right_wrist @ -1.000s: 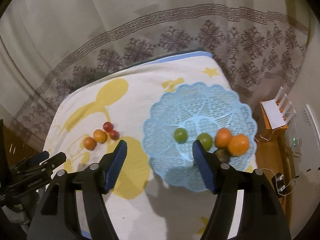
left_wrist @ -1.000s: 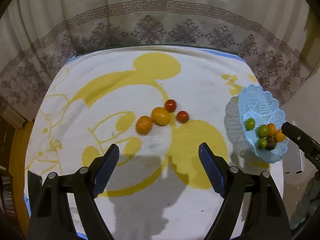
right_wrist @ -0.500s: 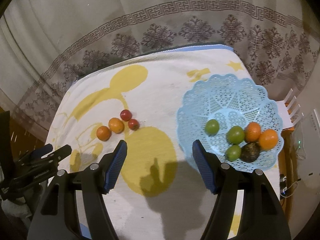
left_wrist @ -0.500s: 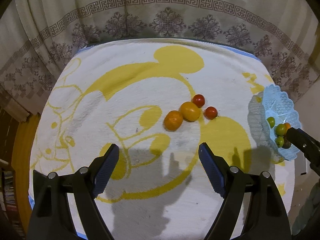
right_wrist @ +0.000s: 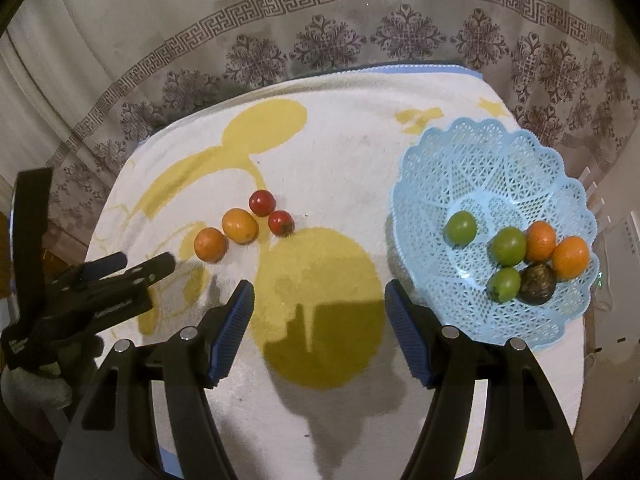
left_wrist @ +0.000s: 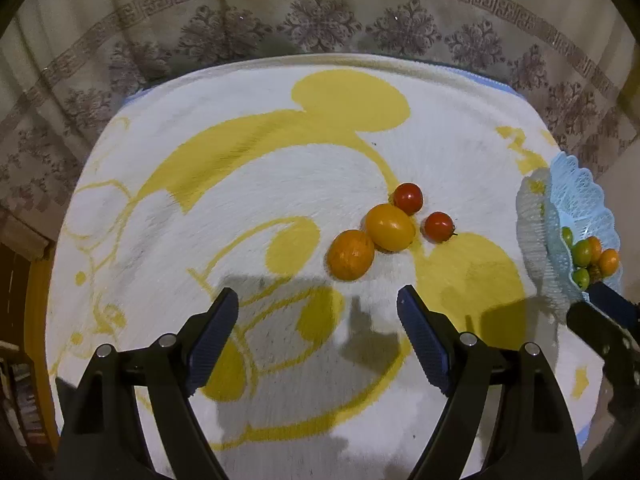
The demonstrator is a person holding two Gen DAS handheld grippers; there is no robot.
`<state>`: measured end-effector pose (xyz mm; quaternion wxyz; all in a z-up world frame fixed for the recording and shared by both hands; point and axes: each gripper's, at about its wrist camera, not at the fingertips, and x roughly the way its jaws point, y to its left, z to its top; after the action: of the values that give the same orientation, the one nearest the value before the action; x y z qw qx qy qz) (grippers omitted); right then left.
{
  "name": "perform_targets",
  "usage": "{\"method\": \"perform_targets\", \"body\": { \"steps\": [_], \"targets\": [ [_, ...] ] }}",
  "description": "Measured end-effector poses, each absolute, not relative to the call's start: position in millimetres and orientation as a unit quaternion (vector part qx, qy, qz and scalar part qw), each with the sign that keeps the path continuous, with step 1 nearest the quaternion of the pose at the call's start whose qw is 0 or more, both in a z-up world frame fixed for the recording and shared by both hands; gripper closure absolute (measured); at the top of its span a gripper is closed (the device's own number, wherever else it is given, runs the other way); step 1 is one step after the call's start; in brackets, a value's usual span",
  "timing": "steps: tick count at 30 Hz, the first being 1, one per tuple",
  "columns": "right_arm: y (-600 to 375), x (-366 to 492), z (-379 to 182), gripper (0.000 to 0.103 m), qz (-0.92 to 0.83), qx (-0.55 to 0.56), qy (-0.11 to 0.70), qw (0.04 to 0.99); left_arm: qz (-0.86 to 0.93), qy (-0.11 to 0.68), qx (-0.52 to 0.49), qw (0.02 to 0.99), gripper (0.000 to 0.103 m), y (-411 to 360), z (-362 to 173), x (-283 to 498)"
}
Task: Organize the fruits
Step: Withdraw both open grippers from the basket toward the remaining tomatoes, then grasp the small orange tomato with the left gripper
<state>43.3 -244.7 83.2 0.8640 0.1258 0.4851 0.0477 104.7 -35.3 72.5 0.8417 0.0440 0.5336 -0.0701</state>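
Left wrist view: left gripper (left_wrist: 318,308) hovers wide apart, empty, loose fruits (left_wrist: 390,227) at one o'clock; right gripper (right_wrist: 319,300) likewise gaping, empty, blue basket (right_wrist: 472,168) at two o'clock.

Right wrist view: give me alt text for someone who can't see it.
The open, empty right gripper hangs over a white and yellow towel. To its right, a blue lattice basket holds six fruits; four loose fruits lie to its left, near the left gripper.
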Motion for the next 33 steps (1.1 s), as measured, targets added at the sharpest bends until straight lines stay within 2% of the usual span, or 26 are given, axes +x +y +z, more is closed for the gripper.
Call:
{"method": "perform_targets", "body": {
  "steps": [12,17,21,27,33],
  "targets": [
    [-226,54,57,0.034,0.044,0.122,0.513,0.848,-0.104,0.552,0.068,0.825,0.024,-49,31,143],
    [-222,59,49,0.034,0.040,0.121,0.524,0.842,-0.113,0.559,0.066,0.819,0.033,-52,21,154],
    [-220,63,45,0.034,0.039,0.118,0.529,0.839,-0.127,0.561,0.061,0.816,0.036,-54,17,158],
    [-211,73,42,0.034,0.044,0.112,0.533,0.837,-0.163,0.559,0.042,0.812,0.057,-54,18,155],
    [-201,80,42,0.034,0.050,0.105,0.533,0.838,-0.170,0.563,0.026,0.809,0.059,-46,16,151]
  ]
}}
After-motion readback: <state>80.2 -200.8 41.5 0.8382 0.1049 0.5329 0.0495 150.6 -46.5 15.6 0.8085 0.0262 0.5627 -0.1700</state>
